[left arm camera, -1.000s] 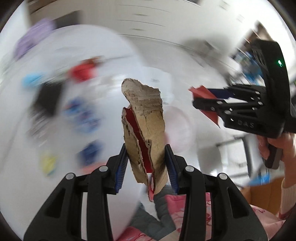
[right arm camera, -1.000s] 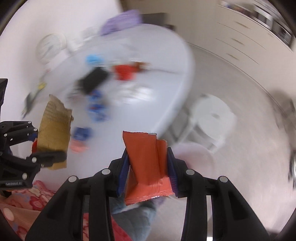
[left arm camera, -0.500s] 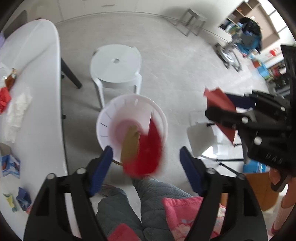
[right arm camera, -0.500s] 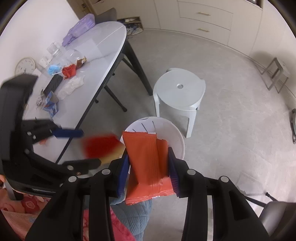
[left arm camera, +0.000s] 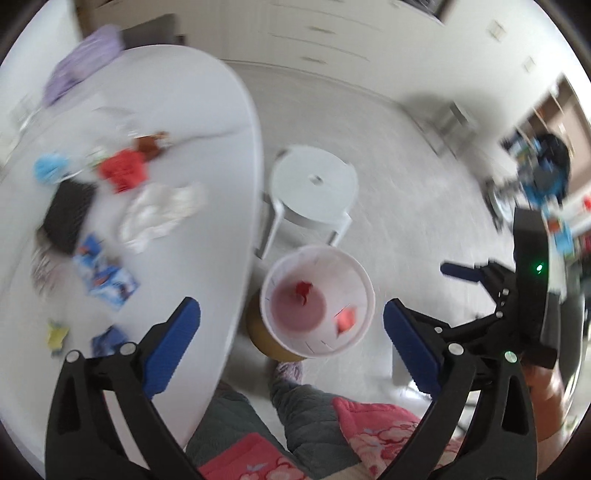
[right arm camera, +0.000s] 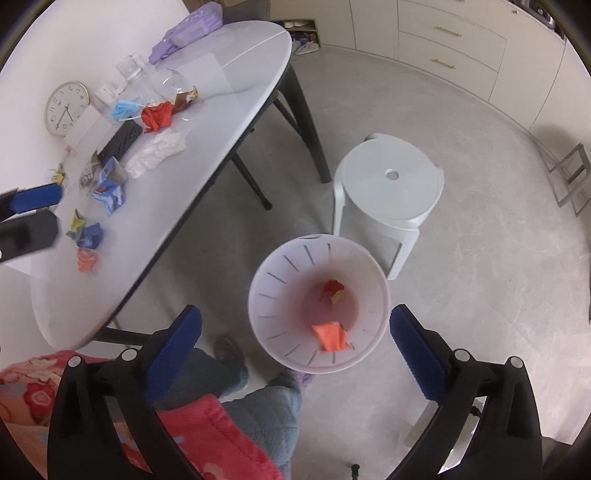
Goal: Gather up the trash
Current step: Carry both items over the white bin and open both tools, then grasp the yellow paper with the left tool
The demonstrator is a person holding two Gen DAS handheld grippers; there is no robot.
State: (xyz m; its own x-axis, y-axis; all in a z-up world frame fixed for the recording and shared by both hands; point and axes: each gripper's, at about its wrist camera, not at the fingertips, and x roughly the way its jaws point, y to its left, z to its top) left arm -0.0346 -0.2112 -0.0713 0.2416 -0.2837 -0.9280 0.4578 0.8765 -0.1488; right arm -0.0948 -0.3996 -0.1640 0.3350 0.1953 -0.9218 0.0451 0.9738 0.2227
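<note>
A white trash bin (right arm camera: 376,295) stands on the floor beside the table; it also shows in the left wrist view (left arm camera: 364,280). Inside lie an orange wrapper (right arm camera: 330,336) and a red and brown cardboard scrap (right arm camera: 334,290). My right gripper (right arm camera: 295,339) is open and empty above the bin. My left gripper (left arm camera: 291,332) is open and empty above the bin (left arm camera: 317,258) and the table edge. Trash lies on the white table (right arm camera: 221,92): a red wad (right arm camera: 159,115), white tissue (right arm camera: 157,153), blue wrappers (right arm camera: 109,194), an orange scrap (right arm camera: 87,260).
A white plastic stool (right arm camera: 389,184) stands just behind the bin. A clock (right arm camera: 66,107), clear jars (right arm camera: 166,83), a black object (right arm camera: 120,138) and a purple pouch (right arm camera: 188,24) sit on the table. My legs are below the grippers. Cabinets line the far wall.
My left gripper opened and dropped the cardboard scrap into the bin. My right gripper then opened and the orange wrapper fell into the bin. Both are empty now.
</note>
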